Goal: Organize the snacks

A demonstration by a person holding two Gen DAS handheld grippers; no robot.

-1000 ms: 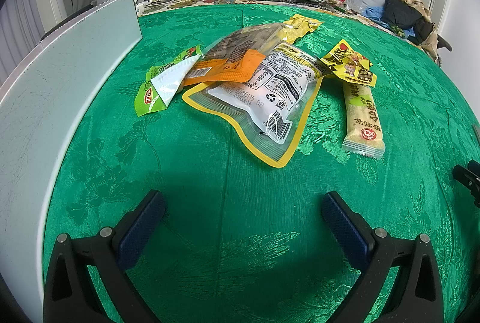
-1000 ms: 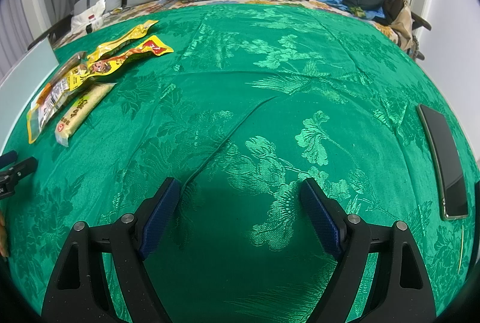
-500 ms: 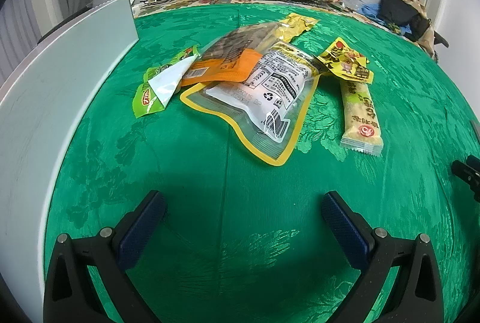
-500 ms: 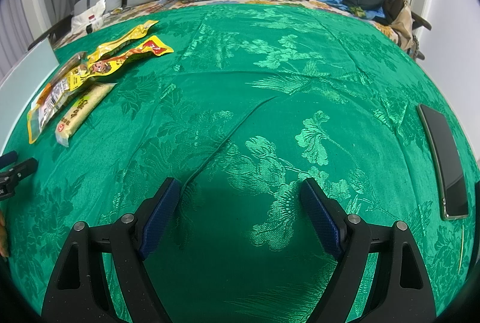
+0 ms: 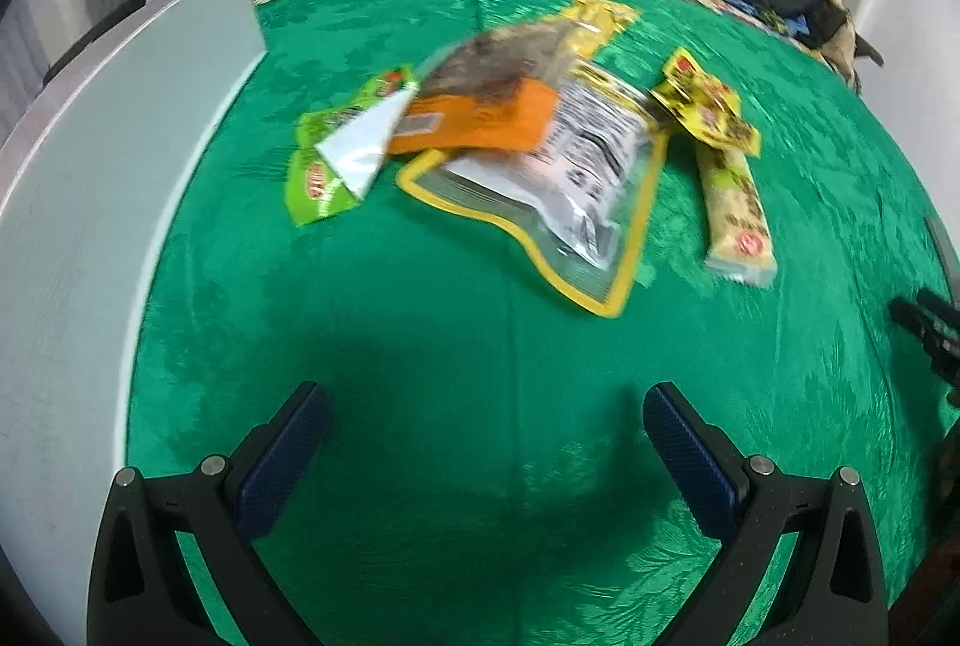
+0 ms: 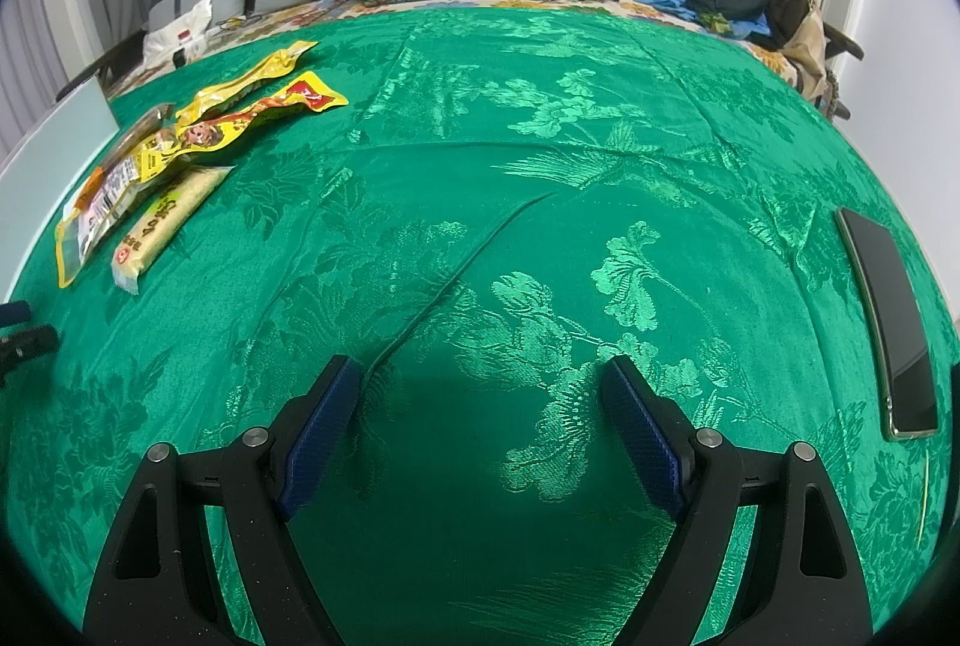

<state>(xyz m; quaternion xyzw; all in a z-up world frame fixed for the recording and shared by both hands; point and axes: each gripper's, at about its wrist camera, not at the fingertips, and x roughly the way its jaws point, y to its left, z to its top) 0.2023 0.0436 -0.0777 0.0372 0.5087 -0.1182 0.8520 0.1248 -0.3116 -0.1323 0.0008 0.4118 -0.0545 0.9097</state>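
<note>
- Left tongs (image 5: 486, 442), wide and empty, have advanced toward the snack packets (image 5: 540, 153), now blurred and nearer; pickup looks imminent.
- Right tongs (image 6: 480, 430) remain wide, idle over green bedspread (image 6: 540, 135).

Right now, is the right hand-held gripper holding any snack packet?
No, the right hand-held gripper is open over bare green cloth, and the snack packets lie far off to its left.
</note>
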